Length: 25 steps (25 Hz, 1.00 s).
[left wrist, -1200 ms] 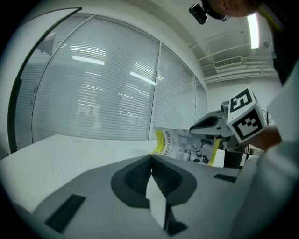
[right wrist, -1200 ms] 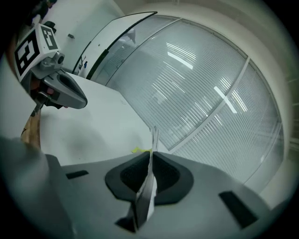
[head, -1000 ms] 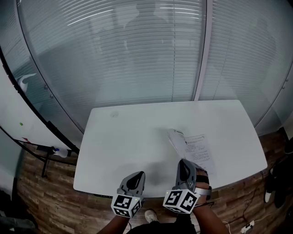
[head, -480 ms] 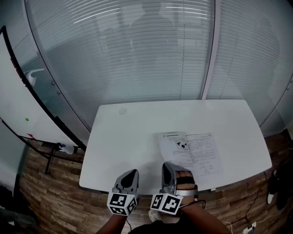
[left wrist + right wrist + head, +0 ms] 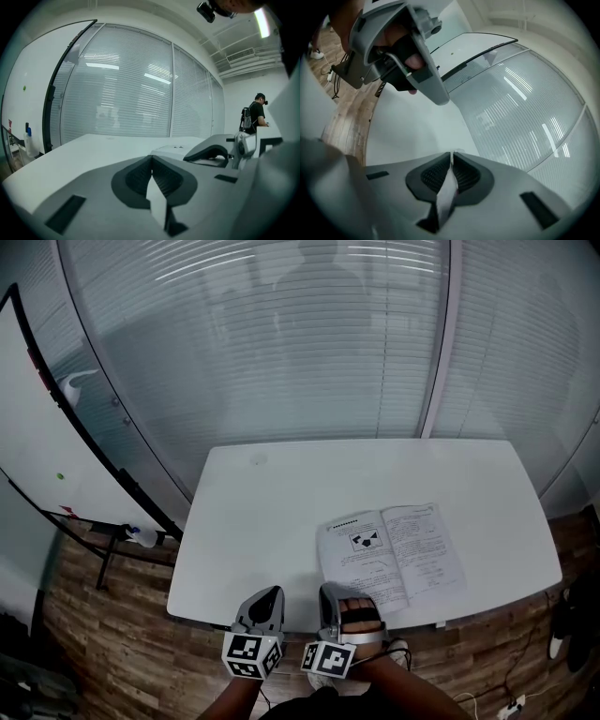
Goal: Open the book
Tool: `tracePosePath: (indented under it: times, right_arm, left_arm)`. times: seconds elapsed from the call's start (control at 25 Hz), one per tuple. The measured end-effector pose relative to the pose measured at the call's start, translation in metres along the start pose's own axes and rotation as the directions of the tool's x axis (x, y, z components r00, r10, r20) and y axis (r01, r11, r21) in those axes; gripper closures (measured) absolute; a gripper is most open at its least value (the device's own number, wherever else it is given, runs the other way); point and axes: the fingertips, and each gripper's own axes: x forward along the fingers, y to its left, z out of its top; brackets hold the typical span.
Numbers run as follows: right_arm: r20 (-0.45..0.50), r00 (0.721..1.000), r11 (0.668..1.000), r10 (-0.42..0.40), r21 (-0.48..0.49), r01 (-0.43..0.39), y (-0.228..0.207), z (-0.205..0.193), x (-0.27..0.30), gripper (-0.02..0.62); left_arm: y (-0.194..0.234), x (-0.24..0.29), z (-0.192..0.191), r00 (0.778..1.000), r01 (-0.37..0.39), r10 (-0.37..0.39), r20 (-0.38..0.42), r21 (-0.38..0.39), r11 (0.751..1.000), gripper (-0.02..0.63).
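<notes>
looking down on a white table [image 5: 262, 521], with the book [image 5: 389, 554] lying open and flat on its right front part, pages up, spine running away from the near edge. catching print and a dark figure on the left page, plain lines of text on the right page.

down at the near edge now: left claw [image 5: 271, 591] and right claw [image 5: 329, 587] side by side, both pointing out over the table.

left claw closed, tips pressed together, nothing between them, over bare table to the left of the book and clear of it.

right claw closed as well, pads together and empty, tip just beside the book's near left corner. touching the page or not, cannot tell.

from the left claw's camera, book showing as a low pale slab beyond the right claw. from the right claw's camera, everything tilted over, left claw up at top left with a hand [image 5: 401, 51] wrapped round its grip.

beyond the table, blinds [image 5: 281, 352] behind glass. off to the left, a whiteboard [image 5: 37, 427]. wood floor [image 5: 112, 634] below.
</notes>
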Motion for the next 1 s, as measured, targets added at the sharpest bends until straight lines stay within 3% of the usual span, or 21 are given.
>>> tracePosePath:
  times: [0.2, 0.28, 0.48, 0.72, 1.0]
  right_arm:
    - [-0.005, 0.999, 0.999, 0.043, 0.011, -0.043, 0.02, 0.0, 0.002, 0.544]
    - [0.018, 0.997, 0.996, 0.071, 0.046, -0.072, 0.025, 0.004, -0.001, 0.503]
    - [0.097, 0.991, 0.979, 0.093, 0.171, -0.108, 0.016, 0.015, -0.021, 0.494]
    - [0.167, 0.986, 0.944, 0.023, 0.322, -0.076, -0.026, 0.021, -0.048, 0.494]
    - [0.189, 0.977, 0.889, -0.097, 0.457, -0.001, -0.079, -0.002, -0.064, 0.523]
  left_arm:
    - [0.005, -0.006, -0.006, 1.0, -0.007, 0.007, -0.016, -0.01, 1.0, 0.592]
    - [0.006, -0.006, -0.006, 1.0, -0.009, 0.009, -0.015, -0.013, 1.0, 0.592]
    - [0.008, -0.007, -0.006, 1.0, -0.016, 0.015, -0.013, -0.016, 1.0, 0.592]
    - [0.0, -0.007, -0.001, 1.0, 0.016, -0.016, -0.01, -0.014, 1.0, 0.592]
    - [-0.025, 0.005, 0.017, 0.998, 0.052, -0.052, 0.032, 0.023, 0.998, 0.592]
